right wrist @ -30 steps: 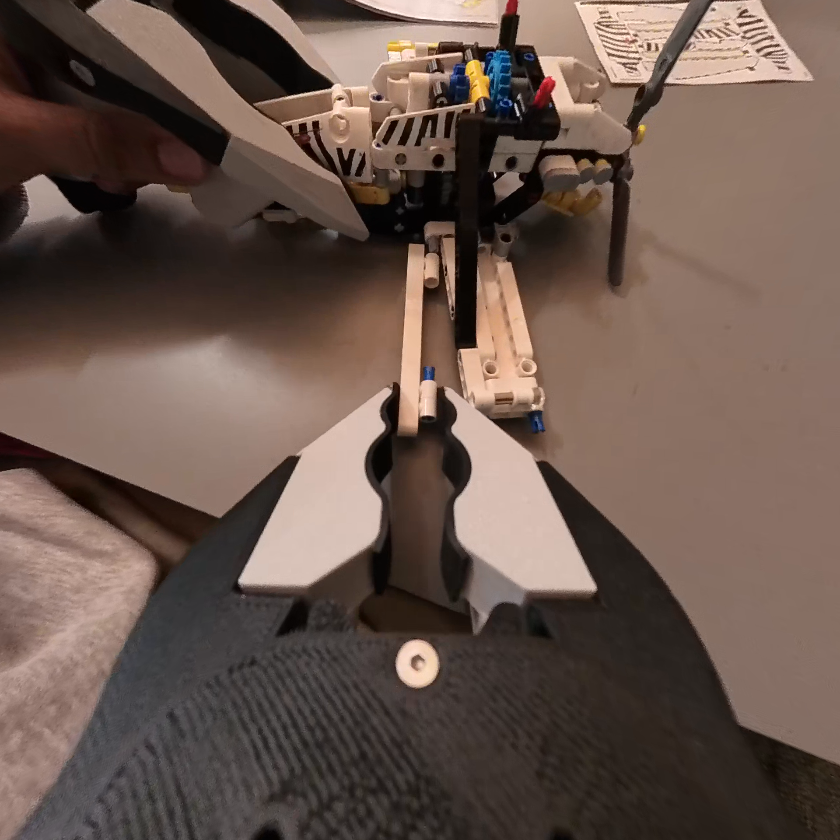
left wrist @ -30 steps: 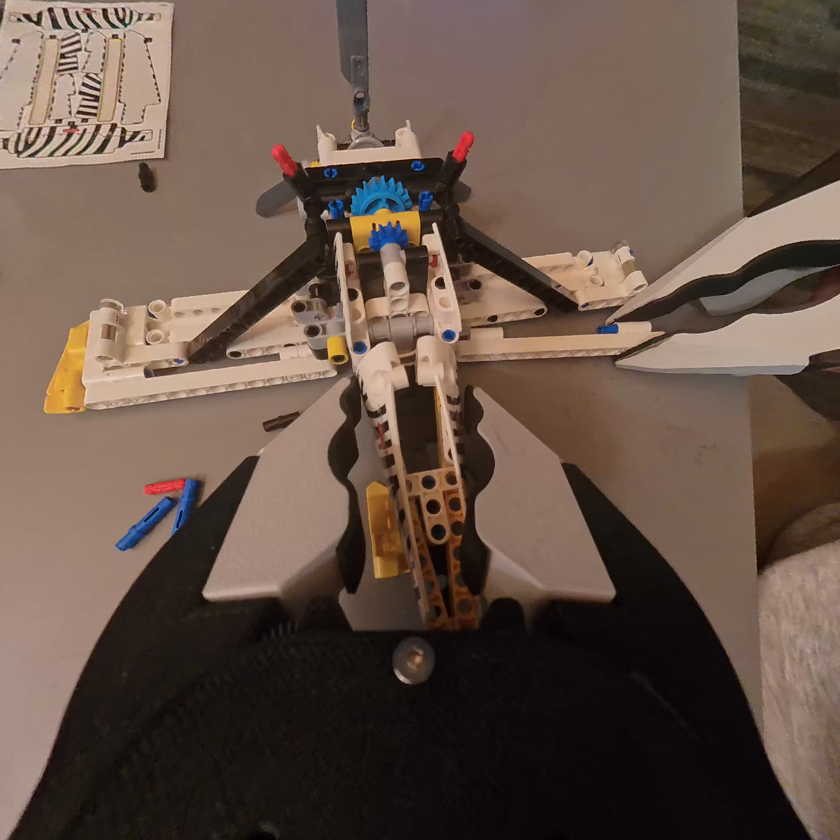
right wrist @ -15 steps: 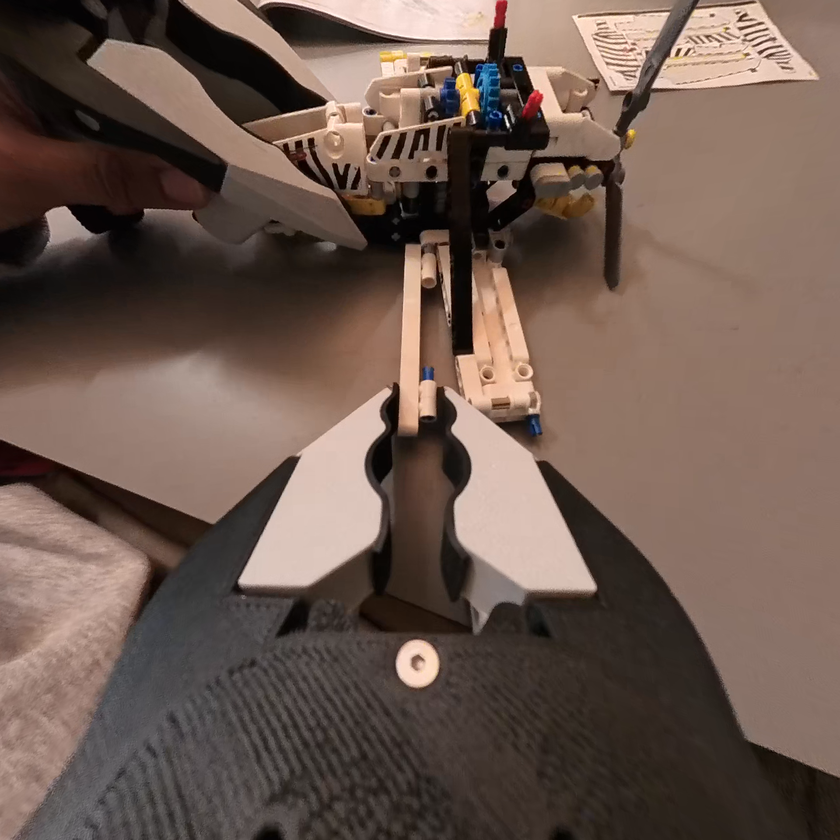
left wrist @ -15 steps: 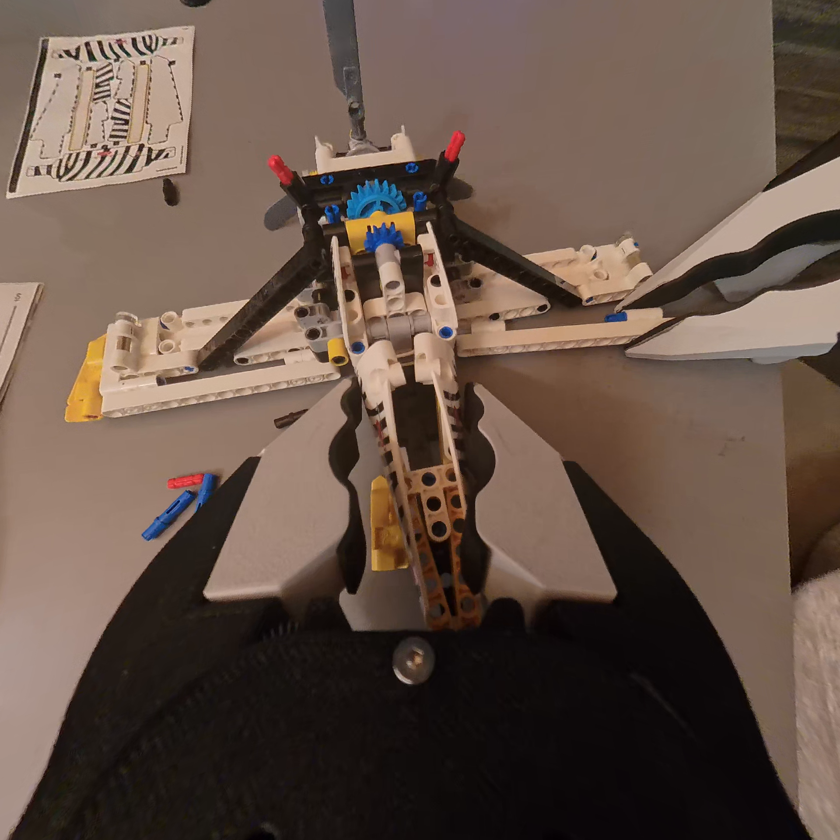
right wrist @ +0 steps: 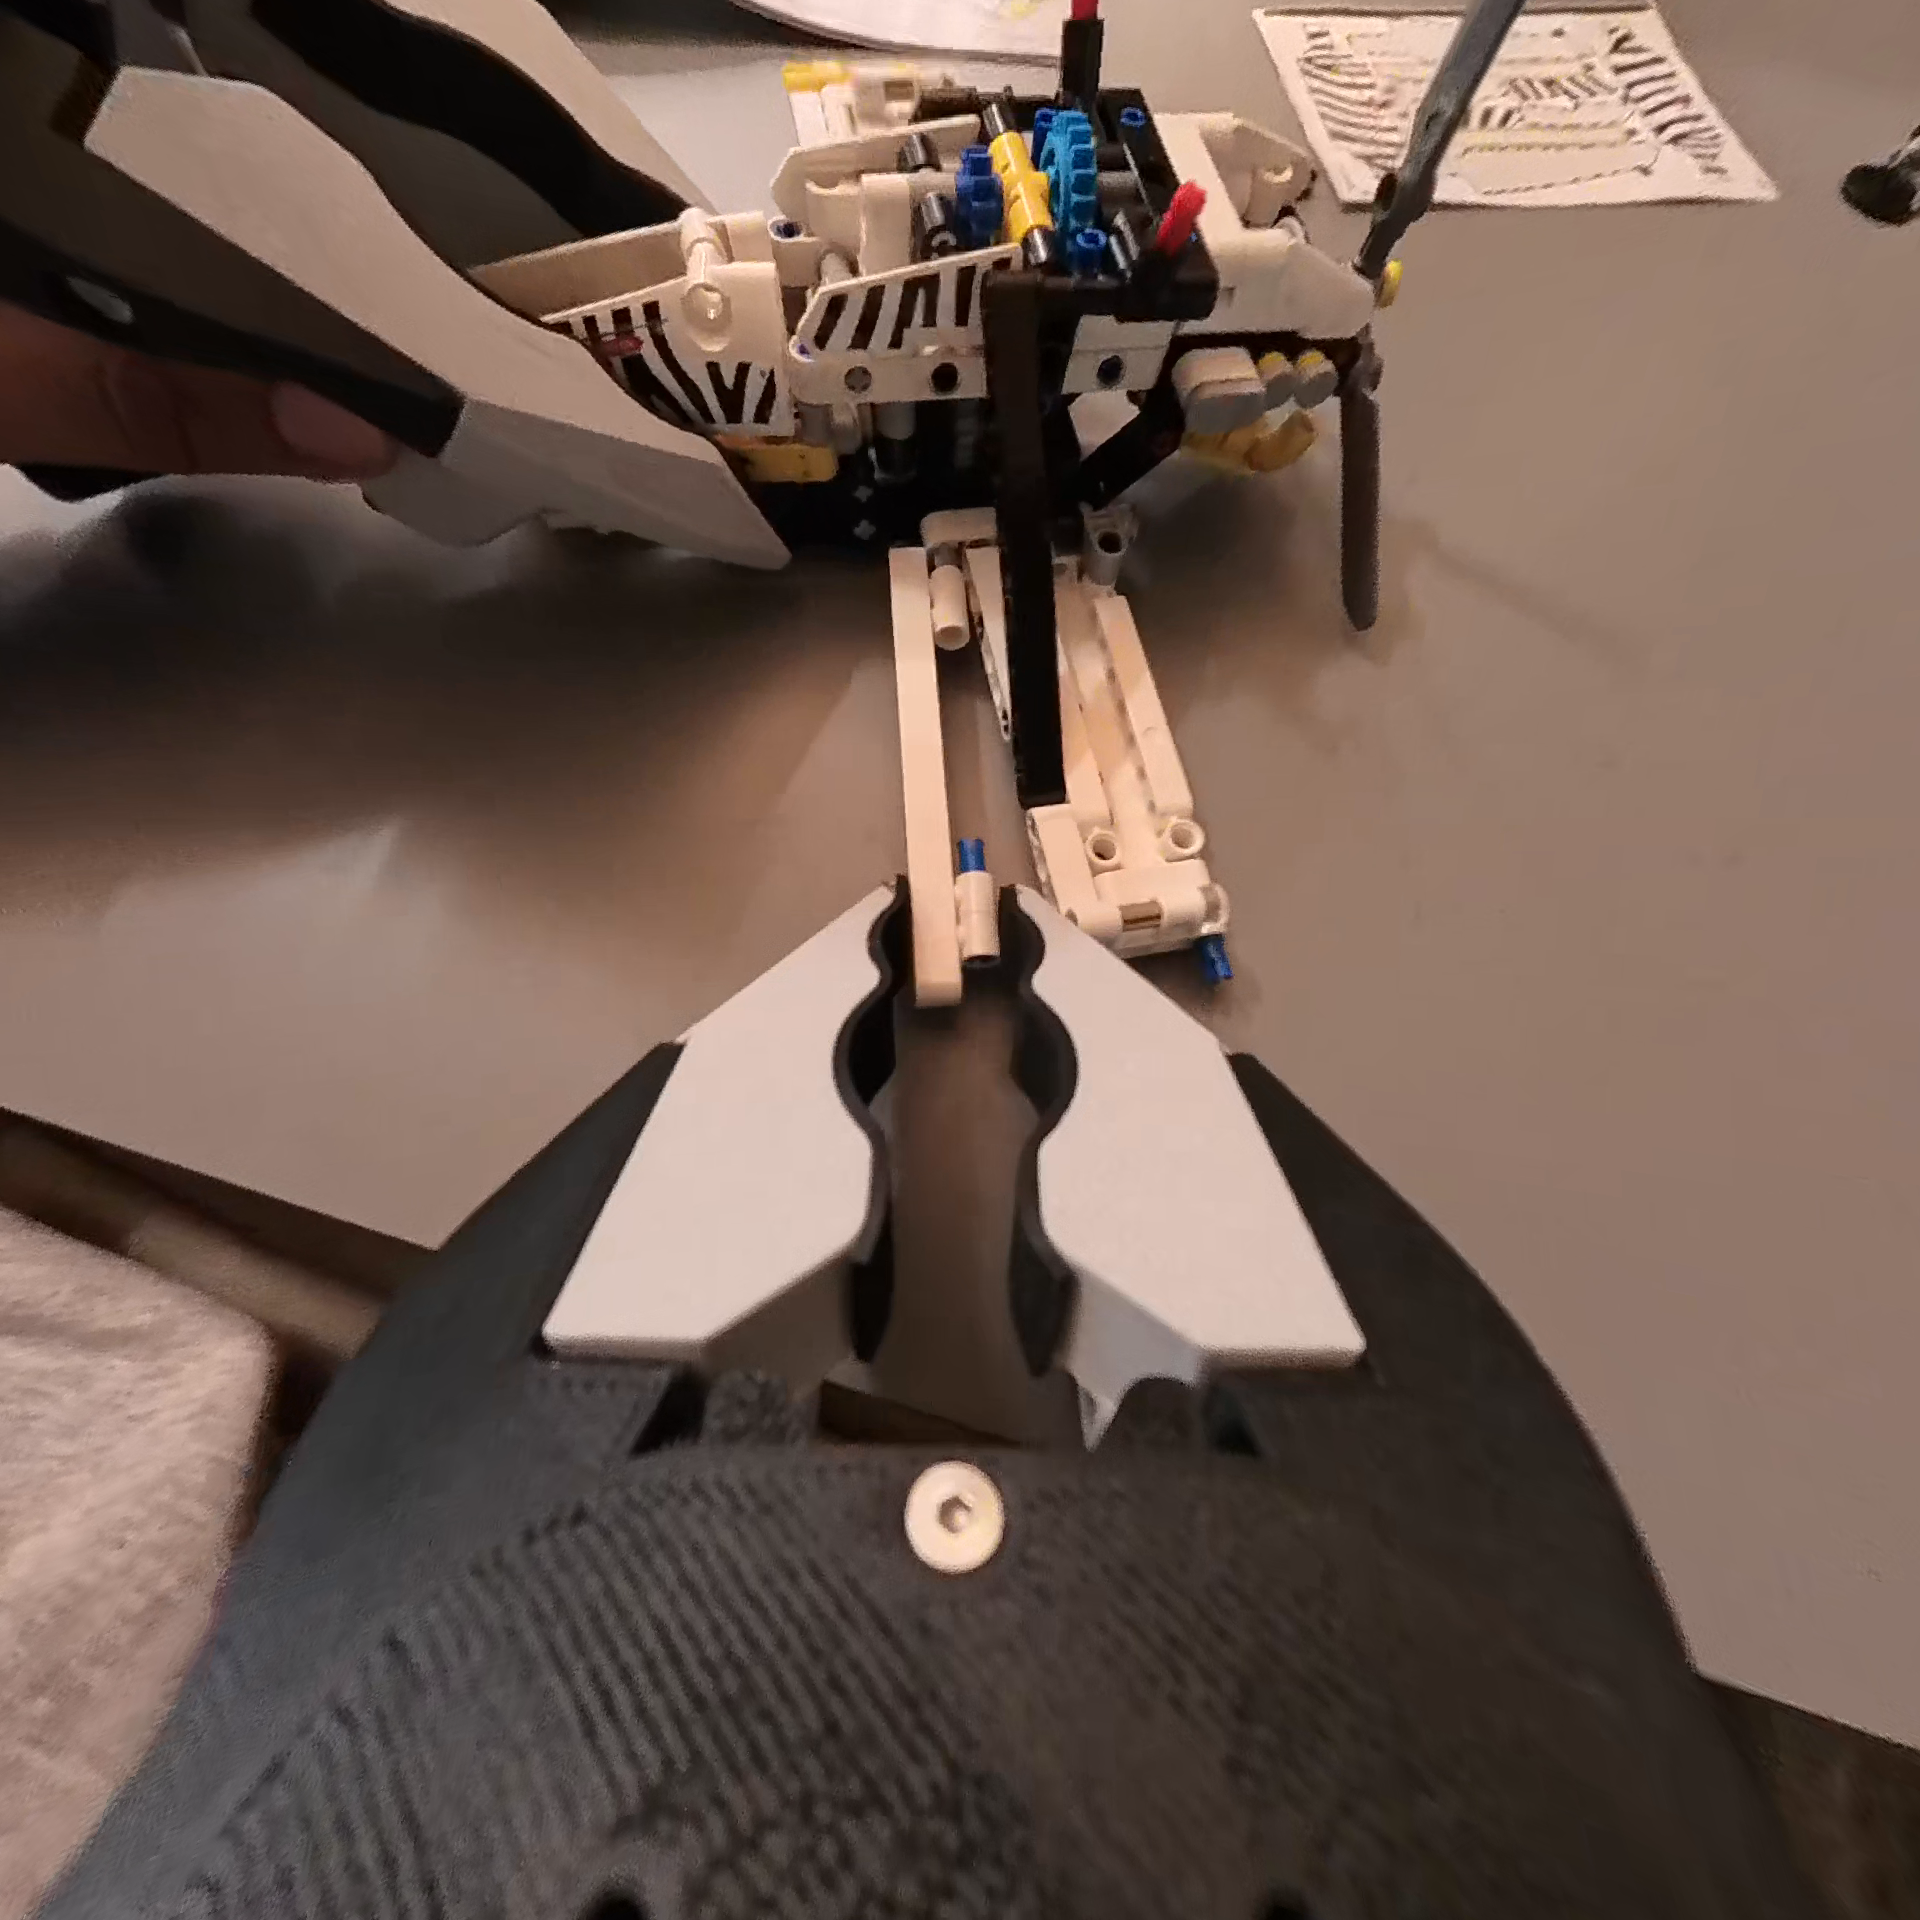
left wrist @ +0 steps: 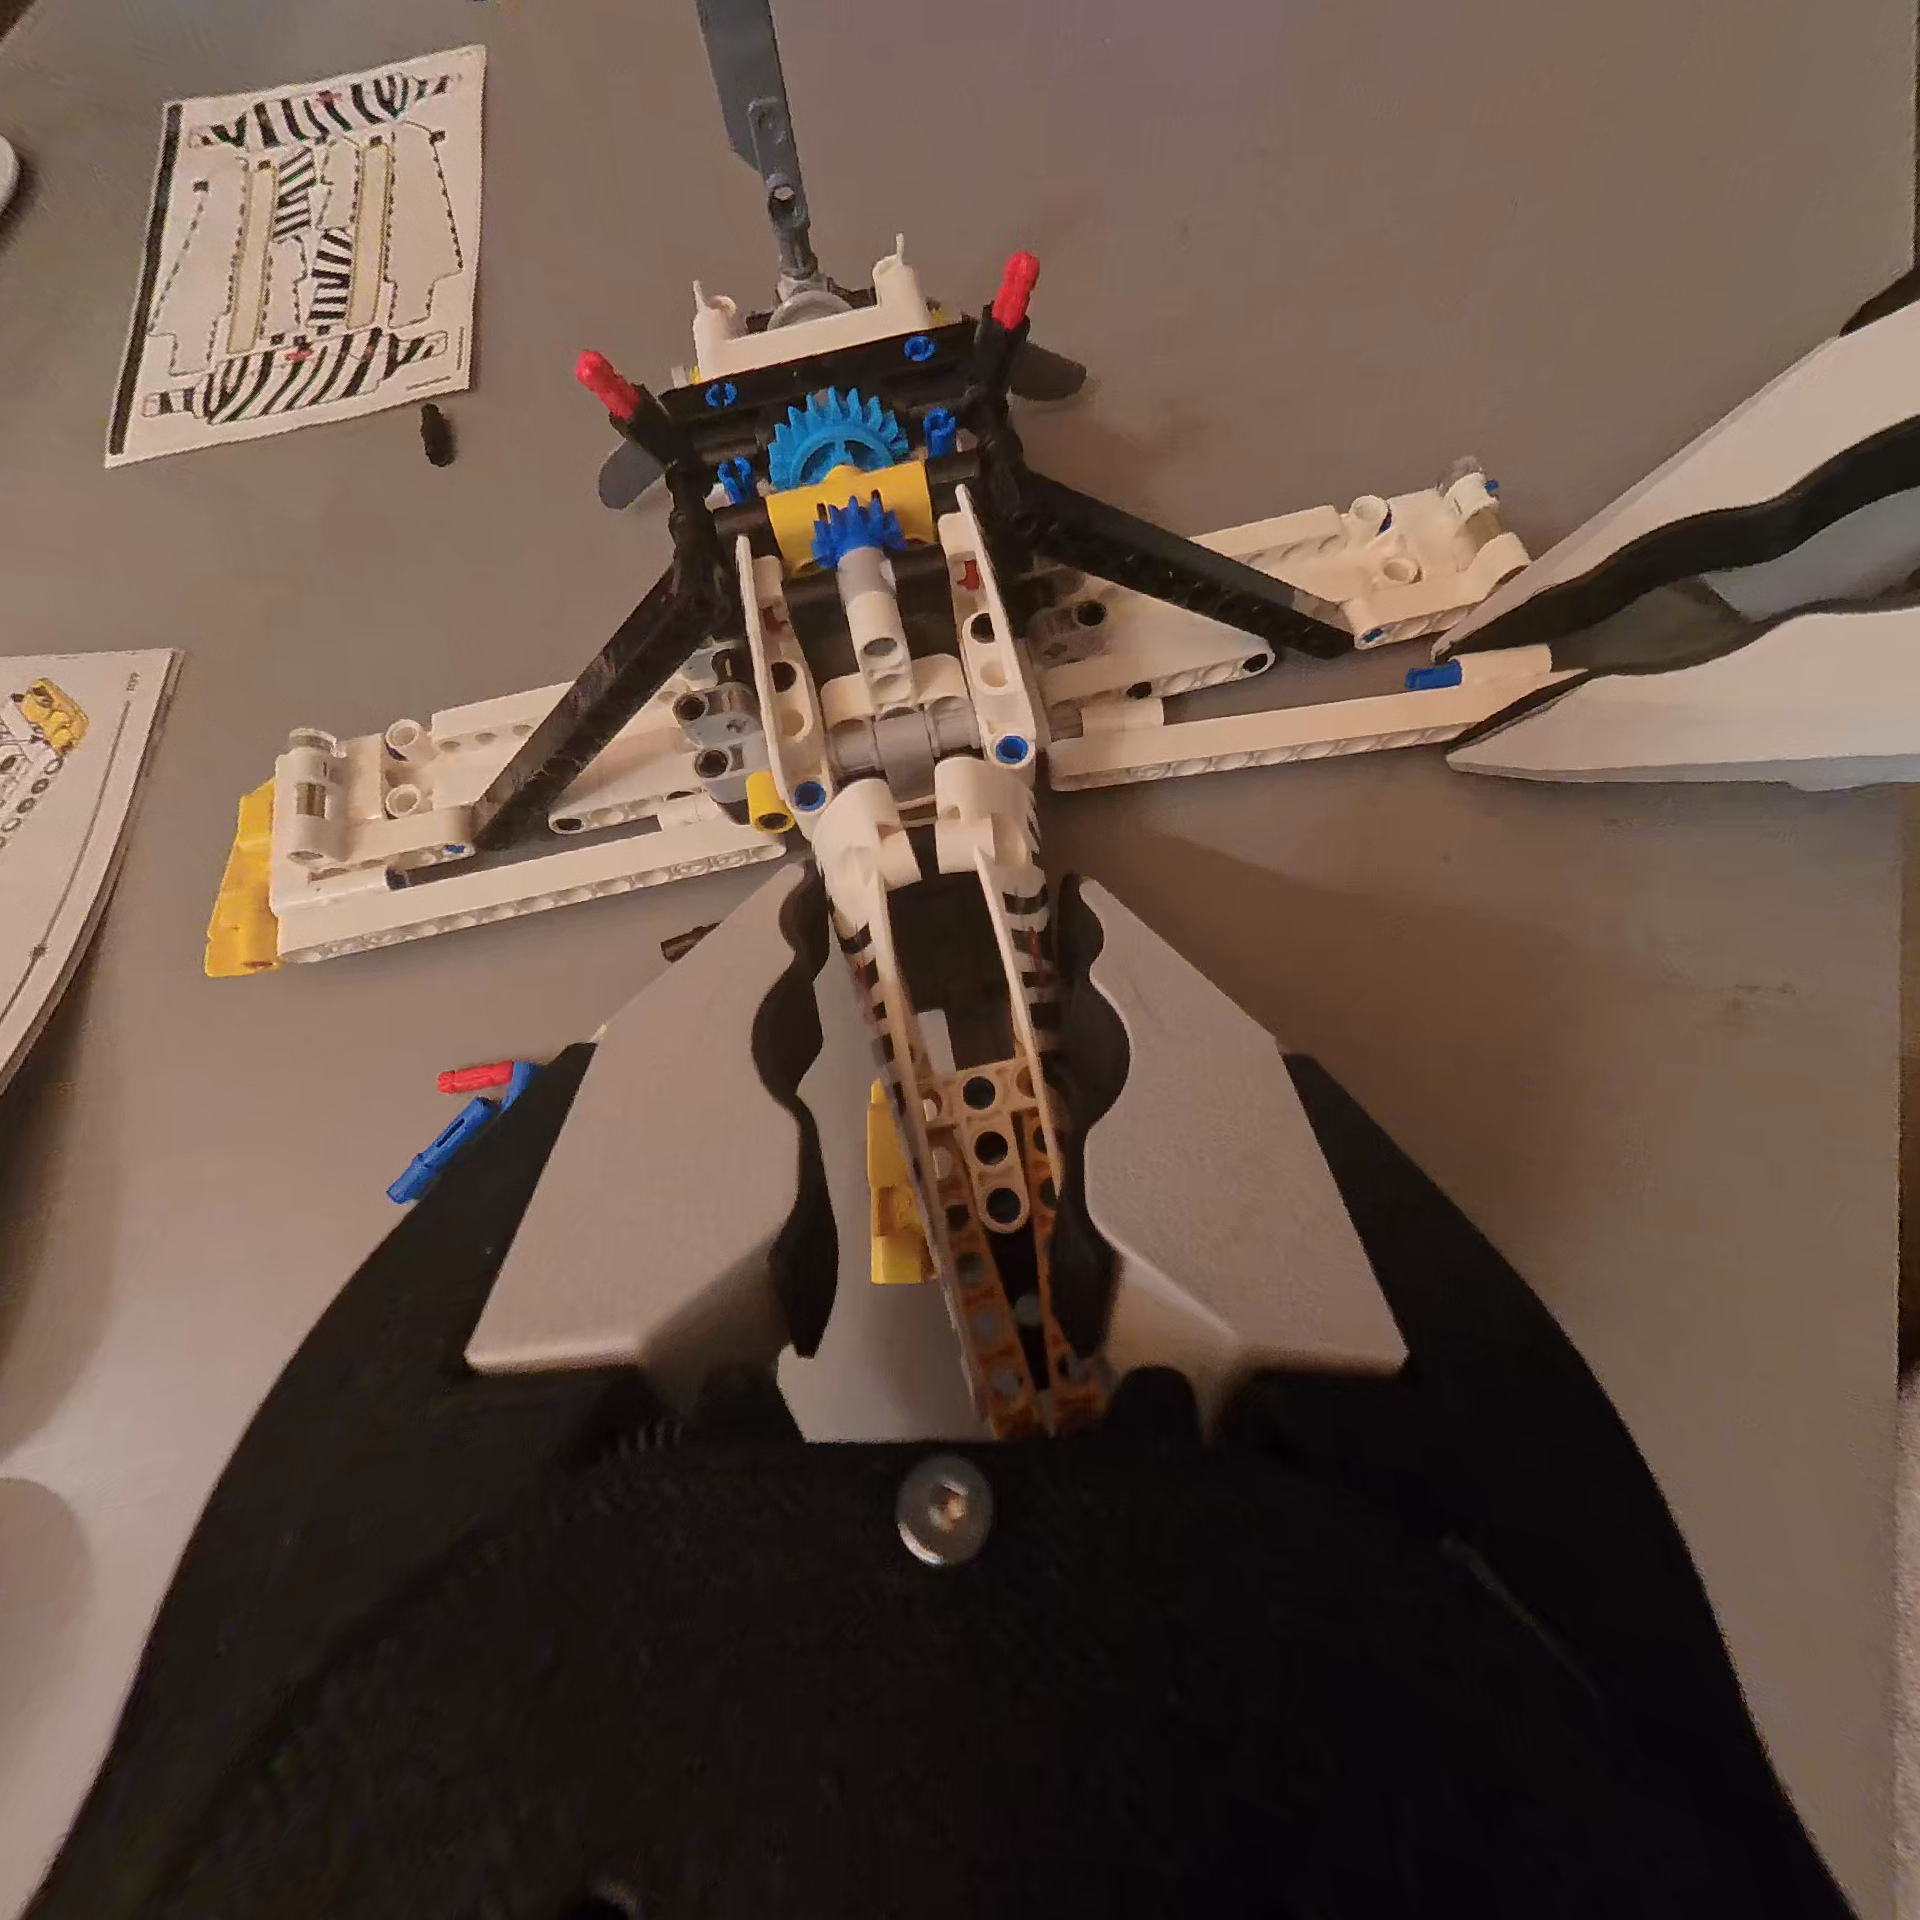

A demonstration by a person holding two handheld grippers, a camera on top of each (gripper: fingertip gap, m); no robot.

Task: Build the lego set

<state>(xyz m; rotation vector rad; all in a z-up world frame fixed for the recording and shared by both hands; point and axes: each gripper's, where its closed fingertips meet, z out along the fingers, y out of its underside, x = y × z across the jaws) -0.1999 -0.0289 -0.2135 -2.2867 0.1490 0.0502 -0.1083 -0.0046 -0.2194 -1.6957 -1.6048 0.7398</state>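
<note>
A white Lego plane model point(left wrist: 873, 644) with zebra stripes, blue gears and black struts rests on the grey table. My left gripper point(left wrist: 940, 888) is shut on its tail end, which runs back between the fingers. My right gripper point(right wrist: 956, 904) is shut on the outer end of the long white beam point(right wrist: 925, 769) of the right wing, beside a small connector with a blue pin point(right wrist: 971, 854). The right gripper point(left wrist: 1455, 707) shows at the right edge of the left wrist view. The left gripper point(right wrist: 727, 384) shows at the upper left of the right wrist view, on the model point(right wrist: 1039, 260).
A zebra sticker sheet point(left wrist: 312, 249) lies at the far left, with a small black pin point(left wrist: 436, 431) beside it. An instruction booklet point(left wrist: 62, 810) is at the left edge. Loose blue and red pins point(left wrist: 457, 1132) lie by the left finger. The table edge point(right wrist: 312, 1174) and grey fabric point(right wrist: 104, 1455) are near.
Both grippers and the model have shifted left across the table, away from its right edge. The booklet has come into the left wrist view. Both grips are unchanged.
</note>
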